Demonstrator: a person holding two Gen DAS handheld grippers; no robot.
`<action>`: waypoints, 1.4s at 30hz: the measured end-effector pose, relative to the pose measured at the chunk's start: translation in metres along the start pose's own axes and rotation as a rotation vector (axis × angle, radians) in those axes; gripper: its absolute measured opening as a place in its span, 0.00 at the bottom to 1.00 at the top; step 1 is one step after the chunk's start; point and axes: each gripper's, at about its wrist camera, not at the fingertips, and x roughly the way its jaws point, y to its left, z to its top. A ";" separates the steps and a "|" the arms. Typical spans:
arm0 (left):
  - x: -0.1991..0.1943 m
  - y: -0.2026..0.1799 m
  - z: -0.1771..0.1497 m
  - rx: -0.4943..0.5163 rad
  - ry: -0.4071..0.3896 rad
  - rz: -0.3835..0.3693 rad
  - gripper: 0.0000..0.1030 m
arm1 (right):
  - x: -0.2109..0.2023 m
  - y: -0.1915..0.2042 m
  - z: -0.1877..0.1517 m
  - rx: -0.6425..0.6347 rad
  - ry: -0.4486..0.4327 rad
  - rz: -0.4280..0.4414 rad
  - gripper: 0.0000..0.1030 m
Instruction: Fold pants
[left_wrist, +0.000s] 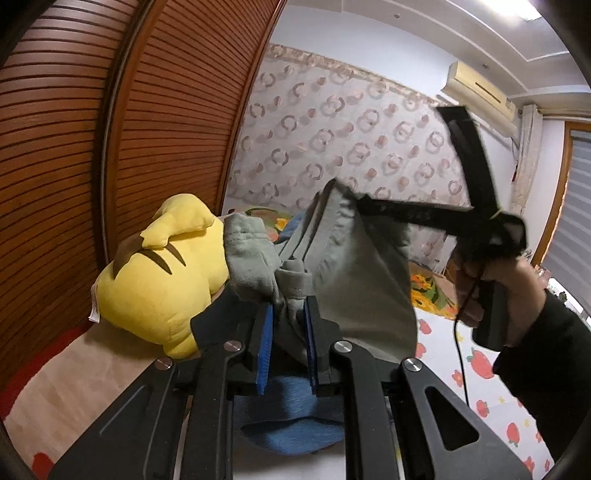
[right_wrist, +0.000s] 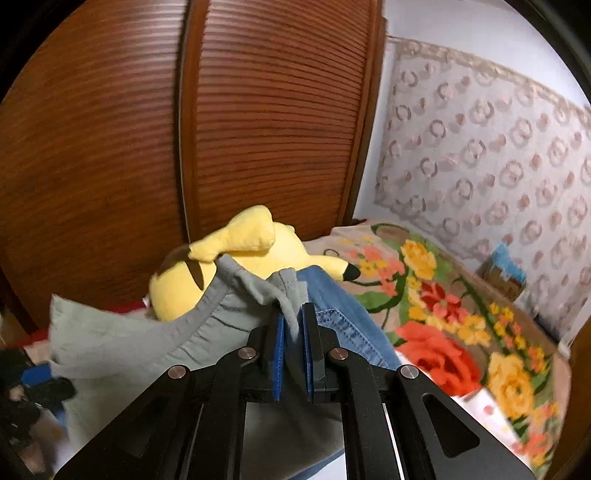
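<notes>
Pinching grey cloth, our left gripper (left_wrist: 290, 314) has its fingers narrowed on a bunched fold of the grey pants (left_wrist: 354, 273); the right gripper (right_wrist: 295, 332) clamps another edge of them. They hang between us above the bed (left_wrist: 476, 365), soft, light and floppy, so we judge hems or waistband the best holds. At ten o'clock a yellow plush toy (left_wrist: 159, 280) crowds us; blue jeans (right_wrist: 343, 306) lie underneath.

Soft indoor light — fisheye-bent edges, right view motion-blurred.

Plush toy (left_wrist: 155, 288) on bed (left_wrist: 487, 373)
</notes>
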 end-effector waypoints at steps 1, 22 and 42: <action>0.001 0.000 -0.001 0.003 0.004 0.002 0.16 | -0.003 -0.001 0.002 0.012 -0.003 0.003 0.18; -0.001 -0.004 -0.005 0.053 0.066 0.035 0.16 | -0.005 -0.023 -0.010 0.135 0.089 -0.052 0.24; -0.061 -0.045 -0.006 0.198 0.072 -0.054 0.46 | -0.138 0.046 -0.059 0.213 -0.018 -0.041 0.24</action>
